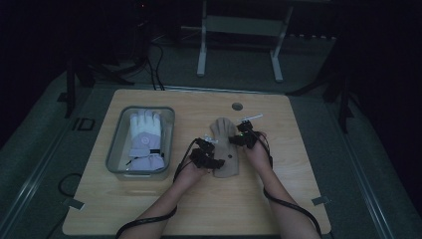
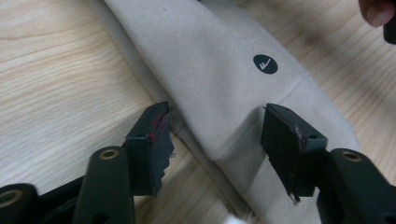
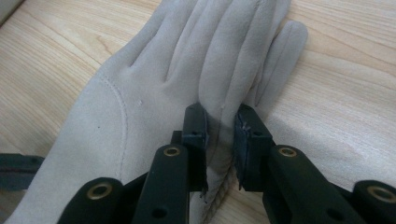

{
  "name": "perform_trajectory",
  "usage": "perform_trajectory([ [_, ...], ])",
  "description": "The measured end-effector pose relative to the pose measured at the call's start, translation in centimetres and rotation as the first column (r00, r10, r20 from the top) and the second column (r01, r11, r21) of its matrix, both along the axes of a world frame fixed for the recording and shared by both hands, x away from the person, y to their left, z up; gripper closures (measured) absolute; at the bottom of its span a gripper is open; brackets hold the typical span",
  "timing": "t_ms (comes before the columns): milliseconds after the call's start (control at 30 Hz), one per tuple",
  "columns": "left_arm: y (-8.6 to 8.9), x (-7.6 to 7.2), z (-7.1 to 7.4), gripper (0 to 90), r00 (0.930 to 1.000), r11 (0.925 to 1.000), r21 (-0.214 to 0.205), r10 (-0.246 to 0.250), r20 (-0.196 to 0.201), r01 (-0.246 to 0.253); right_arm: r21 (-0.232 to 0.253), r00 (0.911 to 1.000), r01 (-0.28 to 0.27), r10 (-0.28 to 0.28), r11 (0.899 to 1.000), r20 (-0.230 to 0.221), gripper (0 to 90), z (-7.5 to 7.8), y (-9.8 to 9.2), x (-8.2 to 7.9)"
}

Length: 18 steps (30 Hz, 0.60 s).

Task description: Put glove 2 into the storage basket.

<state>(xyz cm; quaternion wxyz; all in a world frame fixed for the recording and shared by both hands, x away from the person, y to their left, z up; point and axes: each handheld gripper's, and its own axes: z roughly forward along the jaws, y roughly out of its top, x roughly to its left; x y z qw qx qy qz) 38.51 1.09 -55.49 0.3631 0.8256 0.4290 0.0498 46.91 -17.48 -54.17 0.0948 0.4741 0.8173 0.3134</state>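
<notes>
While the beige glove (image 1: 224,148) lies flat near the middle of the desk (image 1: 278,199), both claws work on it. It lies with its fingers toward the far edge and its cuff toward the near edge. The right gripper (image 3: 219,133) has its jaws pinched on a fold of cloth at the glove's edge, by the little finger. The left gripper (image 2: 215,135) sits at the cuff with its jaws partly apart, one on each side of the cuff edge. They do not squeeze it yet. A small black round mark (image 2: 265,64) sits on the glove just past them.

I think the step is getting hold of the glove at both ends. Next, the left claw needs to close on the cuff, then both can lift together.

Toward the left edge of the desk sits a grey bin (image 1: 115,149) with a white glove (image 1: 145,139) inside.
</notes>
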Motion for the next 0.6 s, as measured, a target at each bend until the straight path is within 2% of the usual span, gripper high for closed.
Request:
perform_trajectory([
  [100,-0.1,0.0,0.0,51.5,1.0000,1.0000,0.007,-0.006,0.007,0.006,0.002,1.0000,0.002,-0.002,1.000,0.005,78.3,0.0,0.0,0.0],
  [133,-0.2,-0.2,-0.1,55.3,0.9998,1.0000,0.006,-0.006,0.021,0.006,0.002,1.0000,0.005,-0.005,1.000,0.005,79.3,0.0,0.0,-0.1],
  [200,-0.3,-0.3,-0.2,64.7,0.9997,0.9999,-0.003,-0.013,0.022,0.013,0.000,0.9999,0.011,-0.011,1.000,0.012,80.0,0.0,0.1,-0.2],
  [267,-0.4,-0.2,-0.3,73.4,0.9998,0.9996,-0.021,-0.017,0.006,0.017,-0.006,0.9997,0.010,-0.010,1.000,0.022,81.4,0.0,0.2,-0.4],
  [333,-0.5,-0.4,-0.2,78.2,0.9996,0.9996,-0.011,-0.024,0.016,0.024,0.001,0.9997,0.012,-0.012,1.000,0.022,82.6,0.0,0.2,-0.4],
  [433,-0.5,-0.6,0.1,80.9,0.9990,0.9996,0.001,-0.030,0.034,0.030,0.025,0.9997,0.020,-0.021,0.999,0.015,83.4,0.3,0.0,-0.5],
  [600,0.3,-0.7,0.9,81.6,0.9986,0.9994,-0.022,-0.027,0.047,0.028,0.068,0.9994,0.018,-0.020,0.998,0.028,84.4,1.4,-0.4,-0.7],
])
